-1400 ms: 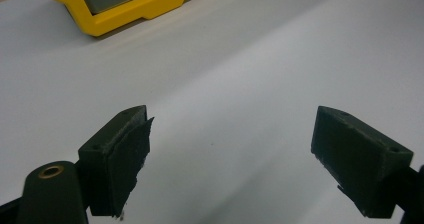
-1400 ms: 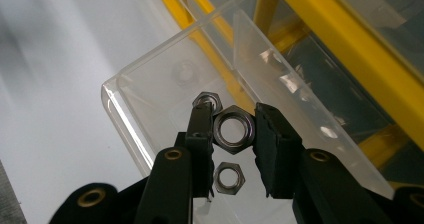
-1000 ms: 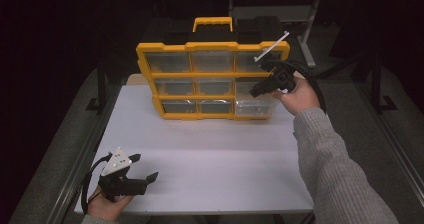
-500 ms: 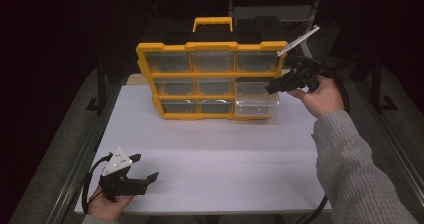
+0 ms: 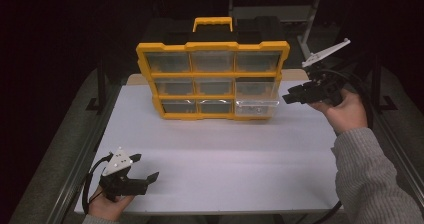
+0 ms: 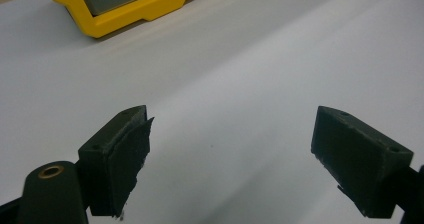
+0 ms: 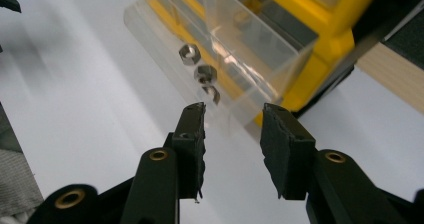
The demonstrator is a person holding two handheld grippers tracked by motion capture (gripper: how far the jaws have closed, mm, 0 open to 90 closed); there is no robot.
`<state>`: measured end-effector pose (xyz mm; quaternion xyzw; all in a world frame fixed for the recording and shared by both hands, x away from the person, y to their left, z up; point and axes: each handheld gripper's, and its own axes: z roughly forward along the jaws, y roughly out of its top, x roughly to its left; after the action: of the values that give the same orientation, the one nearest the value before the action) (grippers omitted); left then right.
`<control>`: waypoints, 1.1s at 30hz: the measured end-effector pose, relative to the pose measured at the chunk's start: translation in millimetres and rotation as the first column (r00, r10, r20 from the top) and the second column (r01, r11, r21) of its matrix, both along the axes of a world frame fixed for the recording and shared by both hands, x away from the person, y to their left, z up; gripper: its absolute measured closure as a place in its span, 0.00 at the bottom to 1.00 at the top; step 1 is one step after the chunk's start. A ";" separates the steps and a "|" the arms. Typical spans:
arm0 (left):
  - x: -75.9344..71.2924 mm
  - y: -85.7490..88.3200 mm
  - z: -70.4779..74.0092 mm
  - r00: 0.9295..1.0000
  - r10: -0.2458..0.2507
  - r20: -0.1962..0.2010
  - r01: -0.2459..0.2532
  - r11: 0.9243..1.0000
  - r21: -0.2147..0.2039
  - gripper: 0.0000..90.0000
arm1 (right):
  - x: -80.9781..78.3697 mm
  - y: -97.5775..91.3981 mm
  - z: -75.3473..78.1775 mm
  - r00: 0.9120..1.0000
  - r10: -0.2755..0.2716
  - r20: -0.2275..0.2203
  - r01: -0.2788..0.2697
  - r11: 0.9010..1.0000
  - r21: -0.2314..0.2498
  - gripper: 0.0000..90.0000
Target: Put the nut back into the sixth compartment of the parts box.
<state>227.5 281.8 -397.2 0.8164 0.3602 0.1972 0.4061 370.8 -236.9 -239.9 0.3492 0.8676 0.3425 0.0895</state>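
Nearest me, my left gripper [image 5: 134,180] rests at the table's [image 5: 225,159] front edge, jaws wide apart and empty, well apart from the work. Farther off, my right gripper [image 5: 295,97] has just been opening, nothing between its jaws. The pulled-out clear drawer [image 5: 256,109] lies just beside it, toward the yellow organizer [image 5: 212,46], hex nuts [image 7: 190,54] inside.

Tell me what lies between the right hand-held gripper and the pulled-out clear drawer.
Nothing: in the high view only bare white table separates the right hand-held gripper from the clear drawer; its jaws have just been opening, empty.
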 end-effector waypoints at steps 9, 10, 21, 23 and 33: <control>0.4 -0.2 -0.1 1.000 0.003 -0.001 -0.003 1.000 -0.001 0.17 | -14.5 -19.5 -24.6 0.999 -0.040 0.002 0.040 0.999 0.023 0.57; 0.0 -0.6 -0.3 1.000 0.007 -0.006 -0.007 1.000 -0.006 0.17 | -15.3 -20.8 -28.2 0.999 -0.042 0.001 0.042 0.999 0.022 0.56; 1.6 -0.4 0.2 1.000 0.004 -0.002 -0.004 1.000 -0.005 0.17 | -25.8 -27.7 -62.3 0.998 -0.062 -0.014 0.062 0.998 0.027 0.46; 1.6 -0.4 0.5 1.000 0.005 -0.002 -0.005 1.000 -0.007 0.17 | -28.1 -28.3 -67.5 0.998 -0.061 -0.014 0.062 0.998 0.031 0.44; 2.7 -1.0 0.2 1.000 0.007 -0.007 -0.007 1.000 -0.022 0.17 | -41.1 -24.5 -93.9 0.998 -0.065 -0.008 0.066 0.997 0.038 0.39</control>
<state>230.2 280.8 -397.0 0.8112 0.3666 0.1917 0.4132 329.7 -261.4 -333.8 0.3802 0.8492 0.3548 0.0911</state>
